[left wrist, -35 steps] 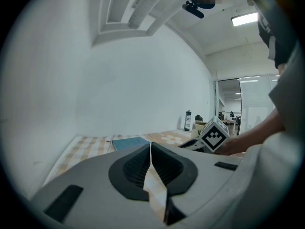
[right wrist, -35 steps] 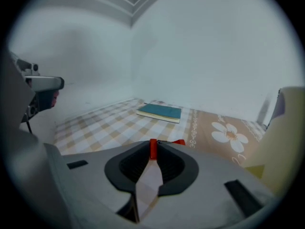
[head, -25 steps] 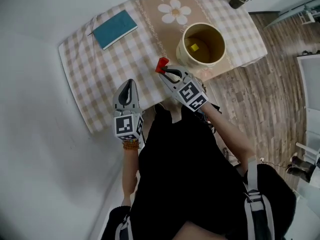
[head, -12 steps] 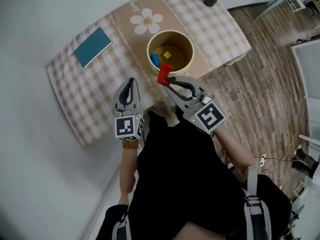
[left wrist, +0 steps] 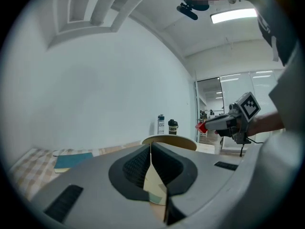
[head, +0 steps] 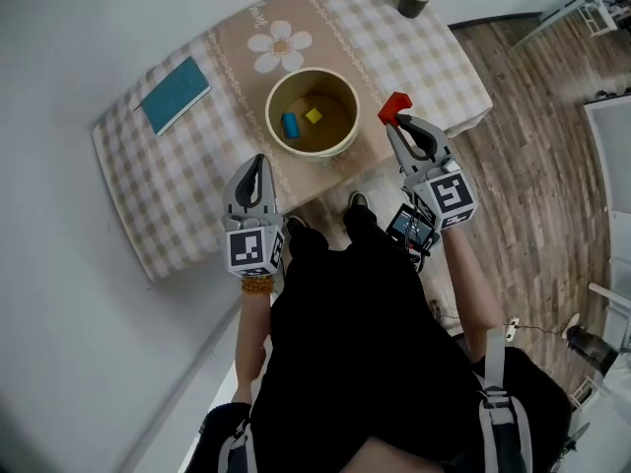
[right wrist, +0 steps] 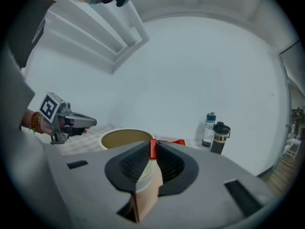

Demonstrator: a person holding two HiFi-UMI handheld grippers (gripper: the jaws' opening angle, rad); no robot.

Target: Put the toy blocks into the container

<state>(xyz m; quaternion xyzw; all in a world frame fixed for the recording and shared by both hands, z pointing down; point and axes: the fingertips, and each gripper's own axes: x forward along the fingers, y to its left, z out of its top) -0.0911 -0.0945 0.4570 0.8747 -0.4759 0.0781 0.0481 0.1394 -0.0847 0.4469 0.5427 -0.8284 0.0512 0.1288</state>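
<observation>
Bench point(head: 168, 180) under a beige-and-white checked cloth with a daisy print runs away from the person. On it, near the front edge, stands the task's container, a cream round open-topped tub point(head: 317, 153). The right tool point(head: 397, 119) is up beside the tub, just off its right rim in the head view, over the bench's near corner and not over the opening. Its jaws pinch the small red toy block point(head: 395, 106) at the very tips. The right gripper view shows the tub's mouth point(right wrist: 125, 136) ahead and to the left of that tool's line. The left tool point(head: 258, 163) sits short of the tub on the near side, jaws pressed together with nothing between them. A blue block point(head: 291, 124) and a yellow block point(head: 314, 115) lie on the tub floor. Judgement: the step in hand is the carry to the opening. Do it by swinging the red block left until it sits squarely over the mouth, clear above the rim. Only then dip and spread the jaws. The tip-hold looks shallow, so keep the pinch firm and the travel smooth. Avoid nudging the wall, since the tub stands near the edge. Leave the left tool where it is, clear of the path.
</observation>
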